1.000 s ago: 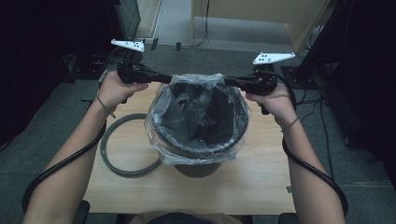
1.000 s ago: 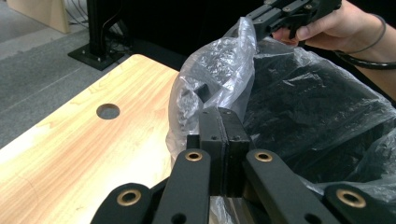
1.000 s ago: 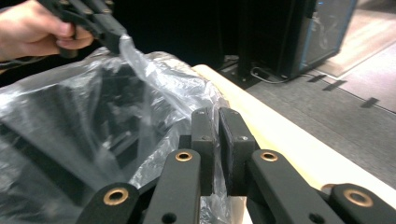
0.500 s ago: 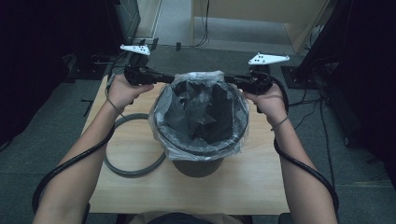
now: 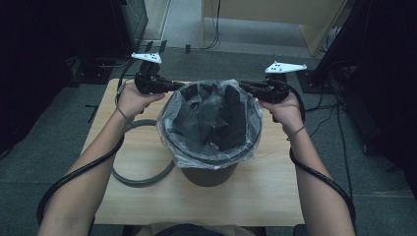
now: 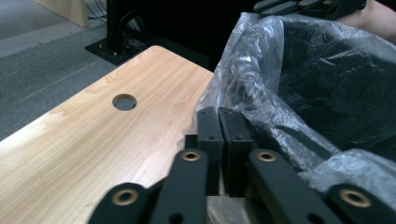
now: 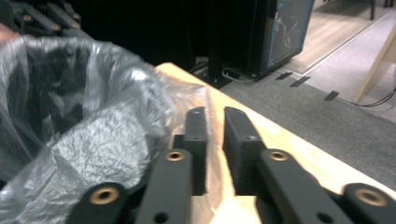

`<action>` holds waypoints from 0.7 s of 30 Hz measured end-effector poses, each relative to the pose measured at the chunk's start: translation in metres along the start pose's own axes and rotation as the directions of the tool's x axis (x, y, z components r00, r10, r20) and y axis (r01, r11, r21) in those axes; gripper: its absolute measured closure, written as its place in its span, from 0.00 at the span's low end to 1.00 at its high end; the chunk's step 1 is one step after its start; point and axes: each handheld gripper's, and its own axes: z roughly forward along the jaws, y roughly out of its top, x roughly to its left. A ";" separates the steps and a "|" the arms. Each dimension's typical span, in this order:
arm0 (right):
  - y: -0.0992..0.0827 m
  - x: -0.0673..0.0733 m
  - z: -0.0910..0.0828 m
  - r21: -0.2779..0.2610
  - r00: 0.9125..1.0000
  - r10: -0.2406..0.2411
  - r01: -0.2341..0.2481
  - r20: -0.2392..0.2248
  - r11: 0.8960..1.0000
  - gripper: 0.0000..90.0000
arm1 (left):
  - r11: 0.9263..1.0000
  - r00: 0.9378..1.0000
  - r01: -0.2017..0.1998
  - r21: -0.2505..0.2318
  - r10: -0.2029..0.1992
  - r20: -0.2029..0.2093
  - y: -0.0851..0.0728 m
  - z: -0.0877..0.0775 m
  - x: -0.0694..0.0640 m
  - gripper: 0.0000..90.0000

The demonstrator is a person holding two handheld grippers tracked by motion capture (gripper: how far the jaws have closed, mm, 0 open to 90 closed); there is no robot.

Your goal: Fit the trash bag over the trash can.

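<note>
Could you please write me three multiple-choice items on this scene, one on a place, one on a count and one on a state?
1. Where does the grey ring lie?
A. On the table, at the bin's left
B. Inside the bin
C. On the floor

2. How many round holes show in the tabletop in the left gripper view?
A. None
B. One
C. Three

3. How is the clear bag placed?
A. Folded flat beside the bin
B. Lining the bin, its edge turned over the rim
C. Knotted shut

Answers: 1 A, the ring lies on the wood left of the bin; 2 B, one hole shows; 3 B, plastic drapes over the rim.
</note>
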 end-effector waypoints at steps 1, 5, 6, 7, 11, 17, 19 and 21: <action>0.002 -0.001 -0.004 -0.010 1.000 0.004 -0.004 0.005 1.000 0.84 | 1.000 1.000 0.007 -0.006 -0.007 -0.003 0.002 -0.003 0.001 0.90; 0.017 -0.001 -0.019 -0.051 1.000 0.000 0.000 0.004 0.999 0.73 | 0.999 1.000 0.012 -0.041 -0.013 -0.028 0.006 -0.018 0.003 0.75; 0.021 0.001 -0.023 -0.065 1.000 0.002 -0.003 -0.009 0.998 0.71 | 0.999 0.999 0.010 -0.048 -0.012 -0.032 0.005 -0.022 0.003 0.72; 0.025 0.004 -0.026 -0.076 1.000 0.001 -0.002 -0.021 0.997 0.70 | 0.998 0.999 0.012 -0.057 -0.013 -0.030 0.003 -0.027 0.002 0.69; 0.034 0.021 -0.033 -0.078 0.997 -0.023 0.018 -0.068 0.997 0.68 | 0.998 0.999 -0.018 -0.061 0.015 -0.051 -0.011 -0.045 0.000 0.65; 0.039 0.045 -0.025 -0.015 0.989 -0.071 0.070 -0.128 0.997 0.69 | 0.998 0.994 -0.031 -0.049 0.025 -0.109 -0.037 -0.060 -0.004 0.59; 0.043 0.050 -0.023 -0.014 0.989 -0.065 0.064 -0.135 0.998 0.70 | 0.999 0.995 -0.023 -0.041 0.019 -0.101 -0.045 -0.061 -0.005 0.58; 0.048 0.055 -0.021 -0.005 0.989 -0.050 0.049 -0.141 0.999 0.71 | 1.000 0.993 -0.022 -0.019 0.020 -0.112 -0.053 -0.061 -0.005 0.56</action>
